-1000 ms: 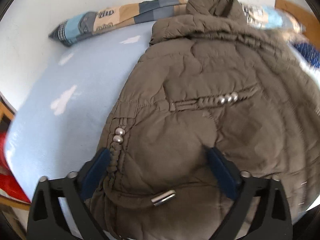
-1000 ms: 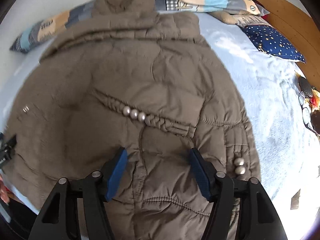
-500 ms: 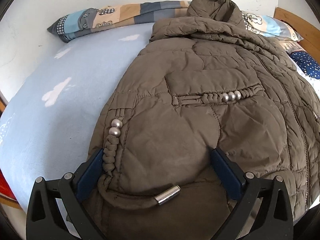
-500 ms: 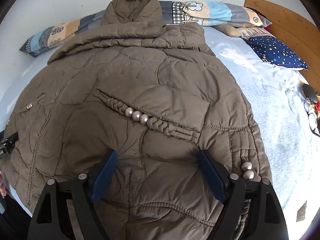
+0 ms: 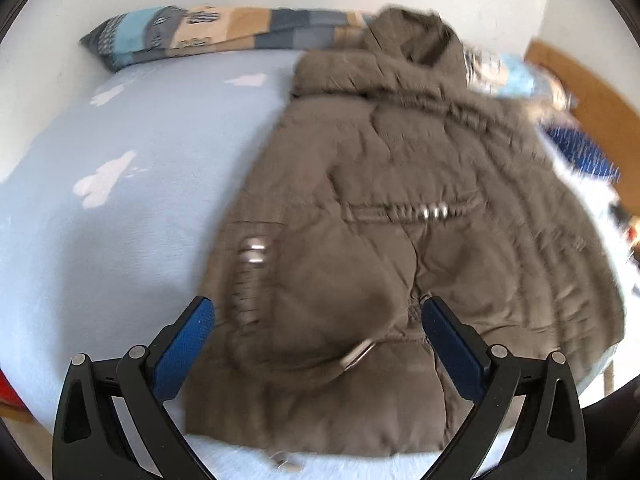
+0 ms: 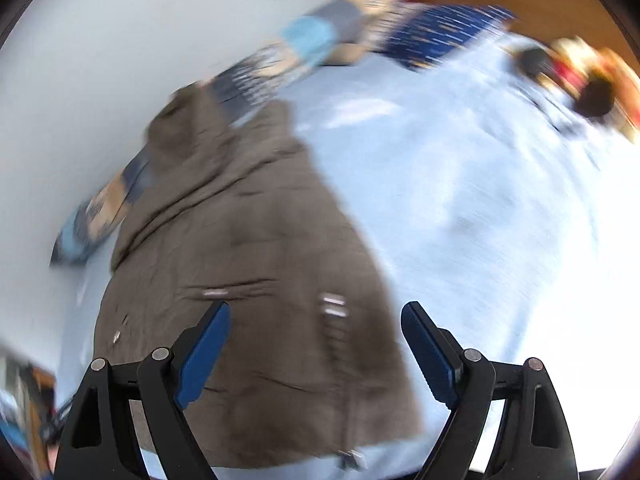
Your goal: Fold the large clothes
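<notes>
Jacket lies flat under both released tongs; only right view shows glasses.

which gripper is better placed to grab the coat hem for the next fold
Left, probably. The left gripper is open, squarely over the coat near its hem. The right gripper, also open, straddles the coat's edge and the sheet.

Jacket spread on the bed, hood toward the head edge, pillows along that edge behind it
</notes>
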Tool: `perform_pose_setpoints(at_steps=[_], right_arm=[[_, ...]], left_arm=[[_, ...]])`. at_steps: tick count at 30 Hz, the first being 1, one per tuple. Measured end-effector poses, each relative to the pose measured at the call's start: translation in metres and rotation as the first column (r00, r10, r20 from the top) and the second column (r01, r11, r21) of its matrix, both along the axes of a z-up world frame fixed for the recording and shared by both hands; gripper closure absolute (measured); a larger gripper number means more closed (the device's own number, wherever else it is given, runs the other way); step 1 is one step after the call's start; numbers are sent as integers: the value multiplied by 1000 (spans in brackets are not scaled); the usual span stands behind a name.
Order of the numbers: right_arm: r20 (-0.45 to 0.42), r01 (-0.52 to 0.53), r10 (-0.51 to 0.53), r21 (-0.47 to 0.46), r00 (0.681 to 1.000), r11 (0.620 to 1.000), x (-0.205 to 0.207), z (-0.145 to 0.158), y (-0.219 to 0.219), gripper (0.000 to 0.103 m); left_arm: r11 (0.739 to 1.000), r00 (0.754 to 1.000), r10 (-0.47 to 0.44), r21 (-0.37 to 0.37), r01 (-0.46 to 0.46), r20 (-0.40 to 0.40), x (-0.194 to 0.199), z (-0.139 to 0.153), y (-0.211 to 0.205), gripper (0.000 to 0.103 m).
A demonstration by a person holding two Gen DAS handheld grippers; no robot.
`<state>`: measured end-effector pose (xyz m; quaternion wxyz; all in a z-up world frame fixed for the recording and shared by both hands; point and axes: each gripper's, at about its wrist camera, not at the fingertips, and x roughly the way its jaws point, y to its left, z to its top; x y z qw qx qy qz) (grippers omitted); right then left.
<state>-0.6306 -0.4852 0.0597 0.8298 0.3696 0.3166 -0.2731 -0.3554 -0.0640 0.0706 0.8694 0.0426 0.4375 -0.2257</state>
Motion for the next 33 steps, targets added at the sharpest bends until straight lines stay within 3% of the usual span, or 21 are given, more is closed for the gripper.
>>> perform_pose_setpoints(at_steps=[3, 5, 8, 11, 14, 15, 16, 17, 18, 19, 21, 23, 28, 33], right_arm=[[-36, 47, -46, 48, 998, 998, -20, -17, -8, 13], [-38, 58, -54, 108, 998, 992, -25, -29, -12, 13], [-15, 58, -57, 202, 998, 978, -24, -42, -19, 13], [-3, 36, -36, 250, 999, 968, -15, -49, -15, 13], [-25, 11, -5, 266, 1000, 964, -5, -59, -12, 16], [-35, 2, 8, 265, 999, 964, -2, -61, -10, 32], [-38, -12, 23, 260, 999, 966, 1, -62, -9, 57], [-26, -31, 39, 258, 999, 966, 3, -60, -7, 63], [-31, -46, 55, 239, 998, 970, 5, -56, -5, 72], [-40, -61, 71, 210, 997, 976, 7, -52, -2, 76], [-62, -73, 84, 156, 995, 985, 10, -45, 5, 80], [-71, -67, 77, 125, 995, 990, 10, -39, 7, 81], [-129, -67, 67, 2, 989, 998, 12, -21, 19, 85], [-152, -54, 58, 28, 987, 998, 3, -6, 27, 88]], left_arm=[[990, 994, 89, -107, -96, -68, 5, 2, 41, 0], [972, 976, 142, -164, -170, -168, 11, -10, 62, 0], [953, 953, 144, -222, -207, -268, 16, -24, 73, 5], [960, 955, 127, -207, -187, -269, 15, -30, 67, 21], [962, 952, 126, -199, -186, -281, 19, -38, 62, 24], [964, 953, 125, -194, -182, -275, 19, -38, 60, 26], [965, 955, 123, -191, -178, -268, 20, -37, 59, 28], [967, 959, 112, -193, -165, -261, 18, -37, 56, 40], [968, 961, 98, -198, -151, -257, 18, -36, 55, 59], [970, 964, 84, -200, -137, -253, 17, -34, 51, 62], [974, 970, 64, -195, -111, -234, 12, -30, 49, 78], [973, 974, 47, -209, -94, -220, 7, -25, 47, 83], [984, 983, 4, -173, -36, -182, -14, -15, 38, 86], [986, 983, -5, -163, -25, -182, -29, -10, 43, 86]])
